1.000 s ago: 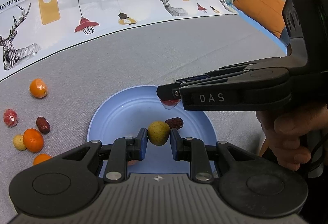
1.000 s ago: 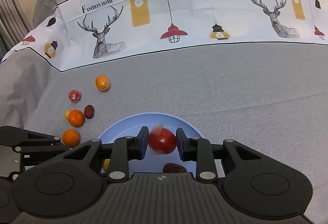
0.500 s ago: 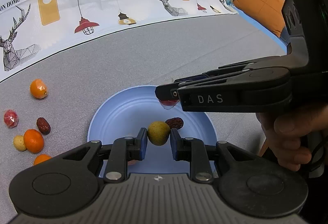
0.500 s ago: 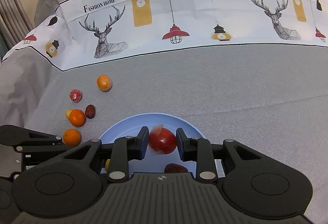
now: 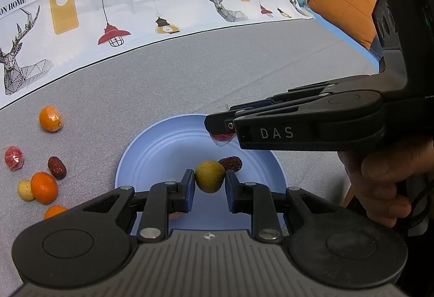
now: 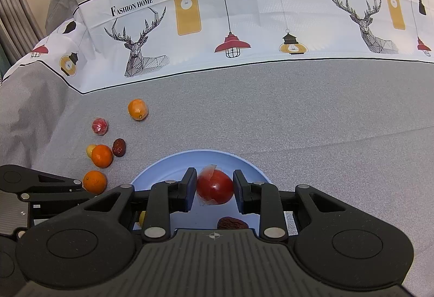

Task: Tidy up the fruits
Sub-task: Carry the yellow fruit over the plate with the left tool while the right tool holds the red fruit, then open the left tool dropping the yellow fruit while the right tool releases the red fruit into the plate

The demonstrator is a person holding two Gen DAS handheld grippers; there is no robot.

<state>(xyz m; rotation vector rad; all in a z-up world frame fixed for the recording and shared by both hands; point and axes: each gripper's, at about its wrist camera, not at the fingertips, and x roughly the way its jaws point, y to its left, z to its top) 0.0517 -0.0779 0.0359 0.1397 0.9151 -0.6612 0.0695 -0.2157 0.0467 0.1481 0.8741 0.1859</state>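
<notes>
My left gripper [image 5: 210,180] is shut on a small yellow-green fruit [image 5: 208,174], holding it just above the light blue plate [image 5: 152,142]. My right gripper [image 6: 215,186] is shut on a red fruit in clear wrap [image 6: 217,188] over the same plate [image 6: 162,164]. In the left wrist view the right gripper [image 5: 219,126] reaches in from the right, with the red fruit [image 5: 222,137] showing under its tip. A dark red date [image 5: 231,163] lies on the plate, also seen as the date [image 6: 232,223] in the right wrist view.
Loose fruit lies on the grey cloth left of the plate: an orange [image 5: 50,118], a wrapped red fruit [image 5: 13,158], a date [image 5: 57,167], another orange [image 5: 44,187] beside a pale yellow fruit [image 5: 24,189]. A person's hand [image 5: 379,180] grips the right handle. An orange cushion [image 5: 344,6] sits far right.
</notes>
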